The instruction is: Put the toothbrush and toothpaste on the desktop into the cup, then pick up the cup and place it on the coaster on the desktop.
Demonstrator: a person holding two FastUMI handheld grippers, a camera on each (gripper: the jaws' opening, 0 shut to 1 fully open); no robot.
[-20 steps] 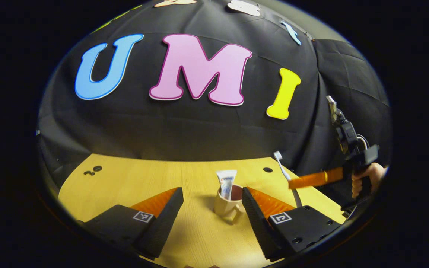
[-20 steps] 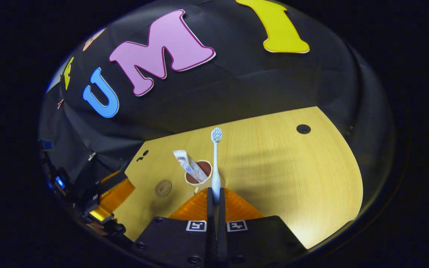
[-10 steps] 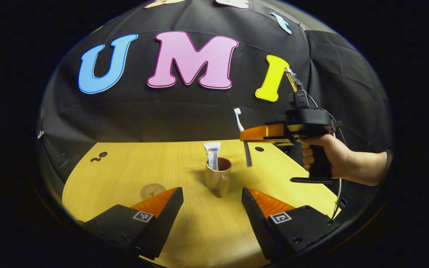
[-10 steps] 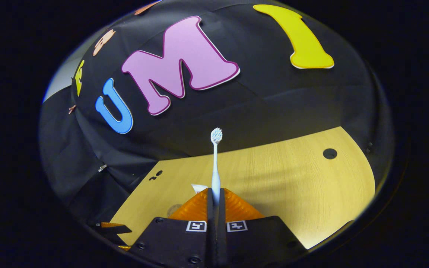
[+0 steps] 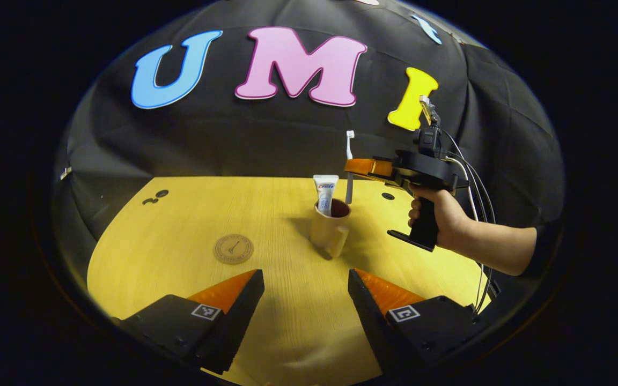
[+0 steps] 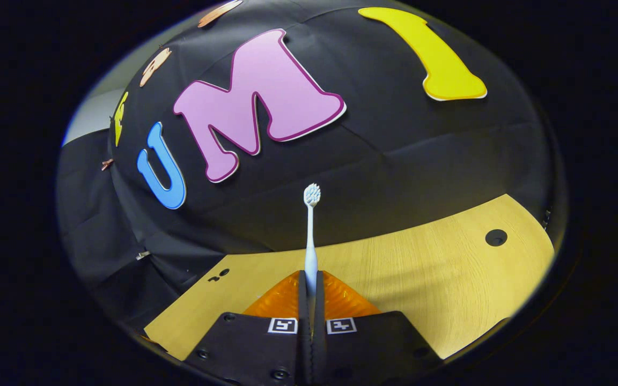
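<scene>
A beige cup (image 5: 326, 230) with a handle stands upright mid-table, and a white toothpaste tube (image 5: 324, 193) sticks out of it. My right gripper (image 5: 353, 167) is shut on the white toothbrush (image 5: 349, 177), which hangs upright with its lower end just over the cup's right rim. In the right gripper view the toothbrush (image 6: 310, 236) rises from between the closed fingers of my right gripper (image 6: 309, 276), bristles up. My left gripper (image 5: 306, 281) stands open near the table's front edge, nothing between its fingers. A round brown coaster (image 5: 233, 249) lies left of the cup.
The wooden table (image 5: 191, 214) has a round cable hole (image 5: 388, 196) at the back right and small dark holes (image 5: 154, 197) at the back left. A person's hand (image 5: 438, 217) holds the right gripper's handle, with cables trailing down.
The right gripper has carried the toothbrush left, from right of the cup to just over its rim. The left gripper has drawn back, so the cup looks farther and the coaster is in full view.
</scene>
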